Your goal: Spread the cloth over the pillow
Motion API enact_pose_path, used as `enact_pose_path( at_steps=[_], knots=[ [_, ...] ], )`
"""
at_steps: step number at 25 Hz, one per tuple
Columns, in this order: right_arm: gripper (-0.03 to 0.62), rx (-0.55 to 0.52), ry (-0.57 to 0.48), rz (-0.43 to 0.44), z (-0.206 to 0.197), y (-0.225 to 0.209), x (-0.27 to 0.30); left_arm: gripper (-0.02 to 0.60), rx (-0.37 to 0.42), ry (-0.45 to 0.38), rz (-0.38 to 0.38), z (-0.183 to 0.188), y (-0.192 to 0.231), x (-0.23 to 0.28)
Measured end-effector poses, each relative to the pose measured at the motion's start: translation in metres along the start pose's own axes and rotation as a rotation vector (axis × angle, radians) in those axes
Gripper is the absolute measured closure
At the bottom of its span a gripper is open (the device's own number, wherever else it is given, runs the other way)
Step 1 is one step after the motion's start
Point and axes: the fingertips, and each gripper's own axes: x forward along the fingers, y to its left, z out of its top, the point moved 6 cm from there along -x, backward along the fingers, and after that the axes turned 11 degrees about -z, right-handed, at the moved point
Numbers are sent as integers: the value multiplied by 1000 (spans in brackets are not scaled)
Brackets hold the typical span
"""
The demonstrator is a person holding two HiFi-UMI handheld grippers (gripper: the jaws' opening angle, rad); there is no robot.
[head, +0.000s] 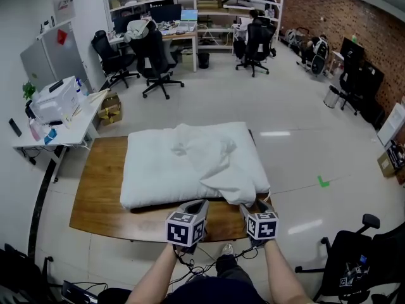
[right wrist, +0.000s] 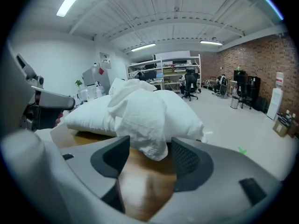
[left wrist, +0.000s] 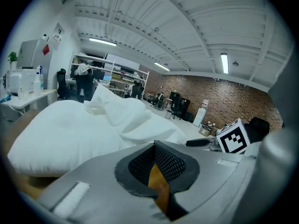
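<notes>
A white pillow (head: 155,166) lies on the wooden table (head: 101,201). A crumpled white cloth (head: 215,163) is bunched on its right half, with one corner hanging over the pillow's near edge. My left gripper (head: 201,202) is shut with nothing in it, at the near edge of the pillow; in its own view the jaws (left wrist: 156,164) meet in front of the pillow (left wrist: 56,129) and cloth (left wrist: 121,113). My right gripper (head: 250,206) is open. In its view the hanging cloth corner (right wrist: 149,143) sits just ahead, between the jaws (right wrist: 147,157), with neither pad pressing on it.
A white side table (head: 57,132) with a printer stands at the left, beside a cardboard box (head: 111,109). Office chairs (head: 155,62) and desks fill the back of the room. A black chair (head: 354,258) stands at the lower right. Cables (head: 202,265) lie on the floor by my feet.
</notes>
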Motion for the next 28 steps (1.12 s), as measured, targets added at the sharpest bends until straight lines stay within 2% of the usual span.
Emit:
enact_pose_path(
  at_steps=[5,6,8,9,12,15,20,28],
  knots=[
    [307,14,28,43,-6,-7,18,577,0,12,-1,1,-1,10],
    [354,10,29,62,-5,-8,19,576,-1,13,0,1,-1,11],
    [545,-8,18,117,2,-7,14,575,-7,11,6,2,0,13],
    [560,-19,-3,157,8,-4,9,576,-12,9,11,2,2,14],
    [562,-68,-109,283,40,9,-10,577,-25,-9,30,6,8,14],
    [562,-118,-221,343,87,18,-31,577,-31,-39,35,14,12,11],
    [563,-175,-379,374,166,27,-58,577,-17,-82,42,26,11,3],
    [563,-201,-500,350,256,37,-67,577,71,-171,84,85,23,-17]
  ],
)
